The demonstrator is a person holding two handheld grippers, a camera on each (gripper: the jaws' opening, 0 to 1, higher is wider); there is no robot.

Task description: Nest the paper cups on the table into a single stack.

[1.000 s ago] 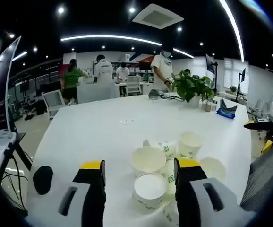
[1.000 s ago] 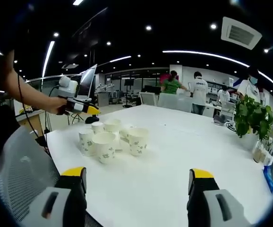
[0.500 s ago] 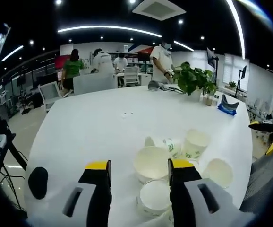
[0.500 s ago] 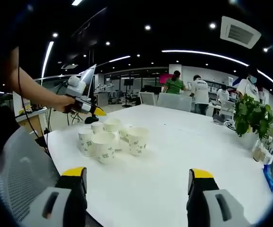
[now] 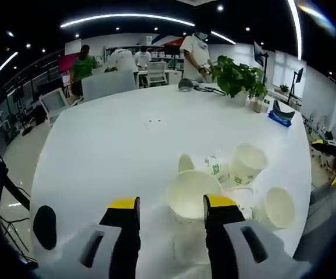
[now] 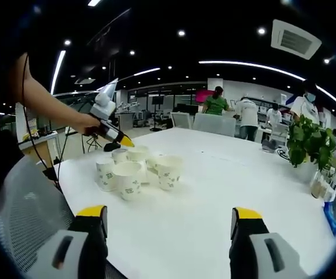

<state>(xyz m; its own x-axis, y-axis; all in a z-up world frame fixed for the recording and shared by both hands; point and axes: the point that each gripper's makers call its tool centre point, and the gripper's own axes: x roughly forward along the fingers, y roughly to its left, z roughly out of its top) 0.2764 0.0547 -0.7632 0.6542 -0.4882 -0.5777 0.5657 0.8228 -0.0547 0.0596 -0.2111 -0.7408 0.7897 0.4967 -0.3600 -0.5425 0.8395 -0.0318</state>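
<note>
Several white paper cups [image 5: 194,195] with green print stand in a cluster on the white table [image 5: 110,145]. One lies on its side [image 5: 214,168]. My left gripper [image 5: 171,203] is open and hangs low over the near cups; a blurred cup [image 5: 191,250] shows between its jaws. In the right gripper view the same cluster [image 6: 136,171] sits at the table's left end, and the left gripper [image 6: 120,139], held by a hand, points down at the back cups. My right gripper [image 6: 169,214] stands wide open over the bare table [image 6: 214,192], well short of the cups.
A potted plant [image 5: 236,78] and a blue object [image 5: 278,116] stand at the far end of the table. A grey mesh chair [image 6: 22,203] sits close by the table's edge. Several people stand at desks in the background.
My left gripper has dropped and moved in over the cup cluster, and its jaws have narrowed a little. The right gripper has stayed where it was.
</note>
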